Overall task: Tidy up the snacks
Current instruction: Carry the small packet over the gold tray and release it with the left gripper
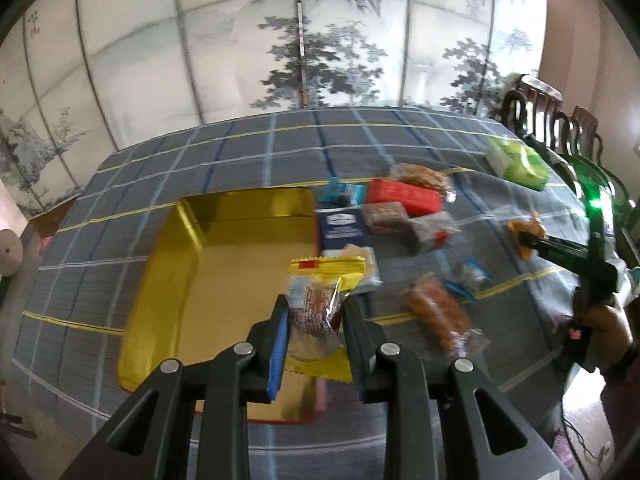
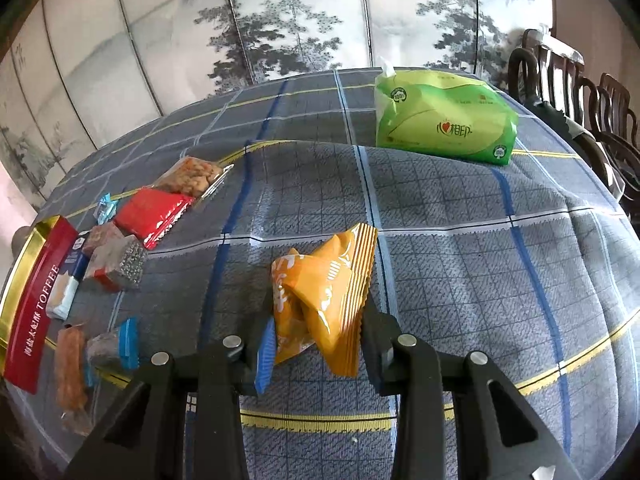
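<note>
the left gripper (image 1: 316, 316) jaws are squeezing a yellow snack (image 1: 320, 300), maybe over the tin (image 1: 160, 280); the right gripper (image 2: 316, 344) jaws are squeezing an orange snack (image 2: 320, 296).

Rear of both frames: panelled wall (image 1: 280, 40) with pale ink-wash mural of pines and misty hills, split by thin vertical seams; a narrow strip with red marks runs down one seam, upper centre of left view. Table under grey plaid cloth (image 2: 460, 240) with blue, white and yellow lines; cloth creased at centre of right view. Upper right: dark wooden chairs (image 2: 580, 96) with carved backs, close against the table edge; plain pinkish wall (image 1: 592, 60) behind them. Light diffuse, daylight-like; lower right of left view shows a bright patch of floor (image 1: 580, 412).
</note>
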The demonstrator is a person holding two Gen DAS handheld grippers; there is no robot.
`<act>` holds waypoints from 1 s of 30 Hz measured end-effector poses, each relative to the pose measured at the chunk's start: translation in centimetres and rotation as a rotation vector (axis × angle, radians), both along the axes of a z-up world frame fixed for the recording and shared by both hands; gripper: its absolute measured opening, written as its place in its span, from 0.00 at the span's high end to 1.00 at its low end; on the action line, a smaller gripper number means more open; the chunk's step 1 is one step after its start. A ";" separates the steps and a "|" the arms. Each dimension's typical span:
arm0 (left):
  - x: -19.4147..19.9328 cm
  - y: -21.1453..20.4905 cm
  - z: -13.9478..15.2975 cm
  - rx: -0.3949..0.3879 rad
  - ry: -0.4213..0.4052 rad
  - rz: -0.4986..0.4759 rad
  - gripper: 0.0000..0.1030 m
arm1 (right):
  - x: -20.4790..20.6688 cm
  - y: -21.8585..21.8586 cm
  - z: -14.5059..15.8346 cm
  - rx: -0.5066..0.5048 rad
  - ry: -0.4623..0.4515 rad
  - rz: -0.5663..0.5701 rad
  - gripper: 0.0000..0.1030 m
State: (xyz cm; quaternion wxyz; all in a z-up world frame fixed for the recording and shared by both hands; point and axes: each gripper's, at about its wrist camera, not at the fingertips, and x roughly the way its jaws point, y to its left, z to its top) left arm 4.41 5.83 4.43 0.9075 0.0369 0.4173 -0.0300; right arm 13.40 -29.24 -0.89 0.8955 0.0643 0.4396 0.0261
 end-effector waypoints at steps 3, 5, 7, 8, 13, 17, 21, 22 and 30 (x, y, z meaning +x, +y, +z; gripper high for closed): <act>0.9 1.4 -0.3 0.035 -0.003 0.029 0.75 | -0.1 0.1 0.0 -0.006 0.001 0.000 0.67; 1.6 2.4 -0.6 0.058 -0.004 0.048 0.75 | -0.1 0.2 0.0 -0.004 0.001 0.000 0.67; 2.3 3.3 -0.9 0.076 0.002 0.061 0.75 | -0.1 0.2 0.0 -0.004 0.001 0.000 0.67; 2.6 3.7 -1.2 0.090 0.003 0.067 0.75 | -0.1 0.2 0.0 -0.005 0.001 -0.001 0.67; 4.8 5.5 -2.3 0.128 0.022 0.092 0.75 | -0.1 0.2 0.0 -0.011 0.002 0.000 0.67; 6.7 6.9 -3.4 0.153 0.048 0.103 0.74 | -0.1 0.2 -0.1 -0.024 0.004 0.001 0.67; 8.7 8.3 -4.7 0.156 0.091 0.116 0.74 | -0.2 0.3 0.0 -0.044 0.007 0.003 0.66; 9.2 8.7 -5.0 0.154 0.101 0.120 0.74 | -0.2 0.5 0.0 -0.047 0.008 0.003 0.66; 11.2 9.8 -6.0 0.170 0.139 0.120 0.74 | -0.2 0.6 0.0 -0.057 0.011 0.005 0.65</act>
